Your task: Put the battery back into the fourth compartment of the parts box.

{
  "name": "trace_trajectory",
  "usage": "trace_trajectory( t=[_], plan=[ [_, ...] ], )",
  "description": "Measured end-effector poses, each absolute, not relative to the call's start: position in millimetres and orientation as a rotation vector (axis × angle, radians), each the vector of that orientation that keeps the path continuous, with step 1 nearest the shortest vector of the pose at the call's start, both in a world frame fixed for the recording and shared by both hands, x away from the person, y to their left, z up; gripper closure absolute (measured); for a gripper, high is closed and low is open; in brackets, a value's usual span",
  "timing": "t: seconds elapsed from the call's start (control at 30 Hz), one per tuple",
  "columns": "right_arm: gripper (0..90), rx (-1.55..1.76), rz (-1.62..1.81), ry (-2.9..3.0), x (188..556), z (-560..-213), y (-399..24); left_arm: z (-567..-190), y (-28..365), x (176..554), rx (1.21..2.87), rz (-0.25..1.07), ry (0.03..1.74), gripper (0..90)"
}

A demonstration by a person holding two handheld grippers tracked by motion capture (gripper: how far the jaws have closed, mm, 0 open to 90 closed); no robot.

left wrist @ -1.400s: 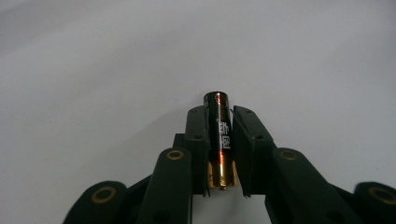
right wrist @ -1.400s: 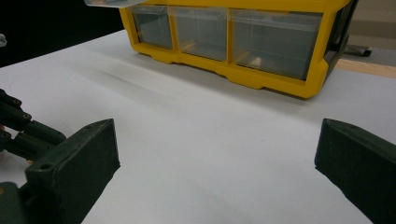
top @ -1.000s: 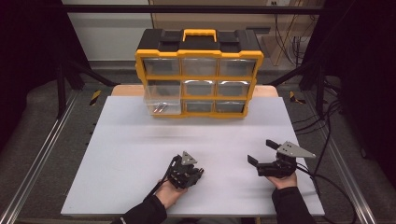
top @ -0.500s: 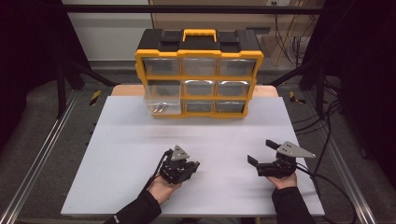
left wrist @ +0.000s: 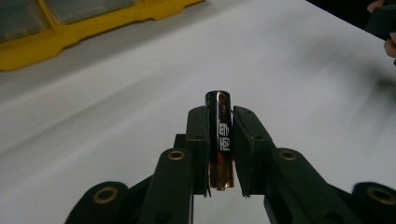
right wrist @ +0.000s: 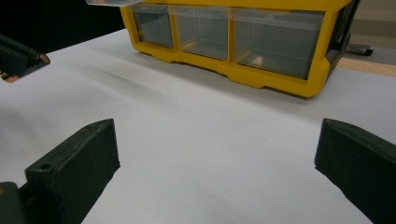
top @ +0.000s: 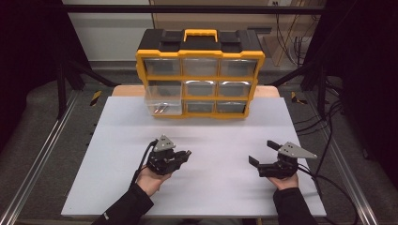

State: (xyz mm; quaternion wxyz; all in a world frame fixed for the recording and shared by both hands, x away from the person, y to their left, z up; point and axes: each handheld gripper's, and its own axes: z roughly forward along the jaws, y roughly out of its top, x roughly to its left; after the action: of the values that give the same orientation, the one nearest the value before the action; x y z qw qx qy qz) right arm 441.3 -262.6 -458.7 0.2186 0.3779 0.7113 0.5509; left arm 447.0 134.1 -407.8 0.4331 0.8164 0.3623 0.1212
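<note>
Leftward and up off the worktop (top: 117, 187) went the left gripper (top: 184, 155), its jaws clamped on a battery (left wrist: 219, 140). Right gripper (top: 263, 154) stayed put, jaws wide apart and empty. Likely next stop was the open drawer (top: 163, 98) of the yellow organizer (top: 199, 56).

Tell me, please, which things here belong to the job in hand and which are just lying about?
In the job:
- battery, clamped in the left gripper
- organiser with its pulled-out drawer

Lying about:
- right gripper, open, holding nothing
- cables beside the table
</note>
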Motion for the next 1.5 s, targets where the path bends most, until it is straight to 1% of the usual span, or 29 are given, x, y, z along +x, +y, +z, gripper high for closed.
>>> trace_trajectory(
  t=[0.37, 0.6, 1.07, 1.5],
  plan=[
    [0.2, 1.049, 1.524, 1.972, 441, -459, -262, -372, 165, 458, 1.950, 0.349, 0.907, 76.2],
    [0.2, 1.042, 1.520, 1.978, 442, -460, -261, -351, 177, 469, 1.892, 0.379, 0.905, 76.2],
    [0.2, 1.044, 1.516, 1.976, 442, -460, -262, -312, 185, 497, 1.810, 0.440, 0.919, 76.1],
    [0.2, 1.043, 1.518, 1.976, 442, -460, -262, -290, 185, 533, 1.816, 0.519, 0.966, 76.1]
  ],
)
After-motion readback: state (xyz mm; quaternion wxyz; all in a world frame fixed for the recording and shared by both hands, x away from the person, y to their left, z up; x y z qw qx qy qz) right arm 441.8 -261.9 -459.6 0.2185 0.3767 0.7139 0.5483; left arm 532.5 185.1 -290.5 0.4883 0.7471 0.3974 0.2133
